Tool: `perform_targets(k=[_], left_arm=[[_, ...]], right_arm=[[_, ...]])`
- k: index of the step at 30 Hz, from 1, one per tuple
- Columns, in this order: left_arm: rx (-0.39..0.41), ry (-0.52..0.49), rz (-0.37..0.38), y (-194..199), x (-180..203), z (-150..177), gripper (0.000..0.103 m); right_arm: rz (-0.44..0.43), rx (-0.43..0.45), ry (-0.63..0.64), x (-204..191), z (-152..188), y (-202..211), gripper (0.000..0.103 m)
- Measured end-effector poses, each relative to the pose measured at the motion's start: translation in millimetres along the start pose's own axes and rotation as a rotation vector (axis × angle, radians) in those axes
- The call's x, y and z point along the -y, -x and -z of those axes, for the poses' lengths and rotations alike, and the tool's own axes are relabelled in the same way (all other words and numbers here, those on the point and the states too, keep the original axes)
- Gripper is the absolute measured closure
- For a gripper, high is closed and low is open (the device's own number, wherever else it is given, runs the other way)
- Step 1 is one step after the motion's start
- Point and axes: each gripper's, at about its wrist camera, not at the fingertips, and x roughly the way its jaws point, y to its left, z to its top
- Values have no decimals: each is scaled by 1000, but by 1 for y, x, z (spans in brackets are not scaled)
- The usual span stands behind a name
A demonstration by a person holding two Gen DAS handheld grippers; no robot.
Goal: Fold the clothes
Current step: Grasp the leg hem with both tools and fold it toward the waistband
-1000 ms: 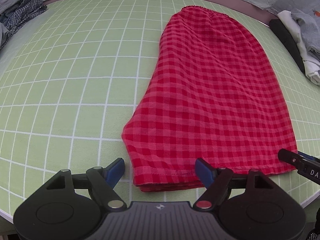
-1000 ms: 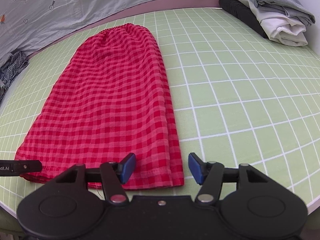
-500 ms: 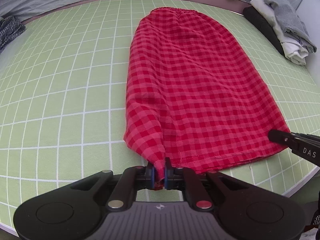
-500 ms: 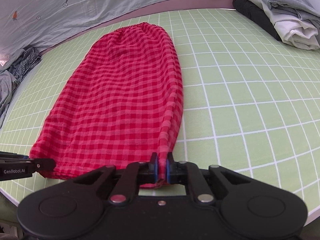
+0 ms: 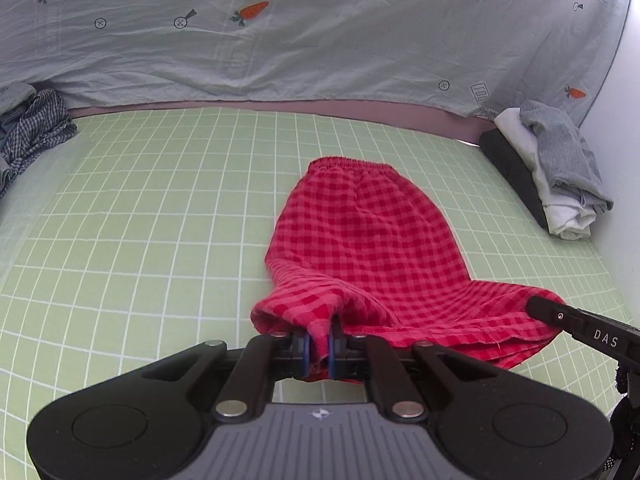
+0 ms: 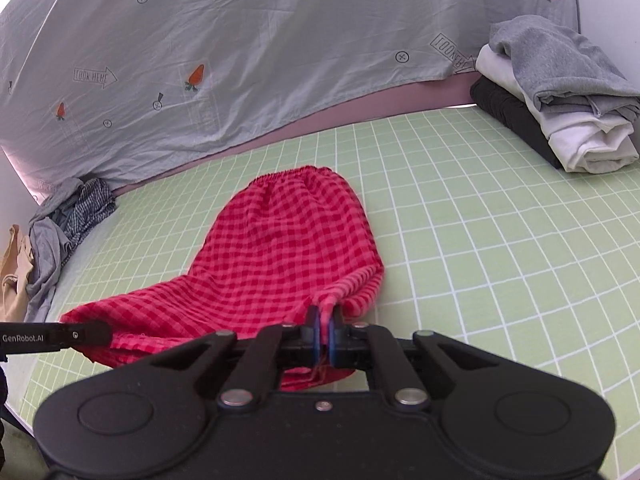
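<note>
Red checked shorts point(image 5: 368, 240) lie on the green grid mat point(image 5: 160, 220), waistband at the far end. My left gripper point(image 5: 318, 350) is shut on the near left hem corner and holds it lifted off the mat. My right gripper point(image 6: 325, 340) is shut on the near right hem corner of the shorts point(image 6: 288, 248), also lifted. The hem hangs between the two grippers. The right gripper's tip shows at the right of the left wrist view point(image 5: 580, 320); the left gripper's tip shows at the left of the right wrist view point(image 6: 56, 336).
A stack of folded grey, white and black clothes point(image 6: 560, 92) sits at the far right of the mat point(image 6: 480, 220). A heap of unfolded clothes point(image 6: 60, 224) lies at the far left. A grey carrot-print sheet point(image 5: 280, 40) hangs behind the table.
Both grippers closed on the near hem corners a second ago. Since then they have lifted the hem off the mat and carried it toward the waistband.
</note>
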Motion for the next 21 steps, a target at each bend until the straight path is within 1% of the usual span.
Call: perform_targets(k=[6, 11, 16, 19, 21], left_arm=[[48, 21, 15, -14, -3, -41, 94], [60, 30, 20, -42, -3, -75, 94], [36, 30, 25, -83, -6, -107, 94], [10, 49, 39, -112, -10, -122, 94], [-17, 70, 40, -131, -11, -127, 94]], right_arm=[[-26, 65, -18, 1, -42, -19, 99], [-40, 86, -21, 4, -72, -45, 99], [-31, 74, -31, 10, -96, -83, 99], [-20, 59, -44, 19, -109, -109, 99], [-11, 32, -57, 26, -115, -130, 99]])
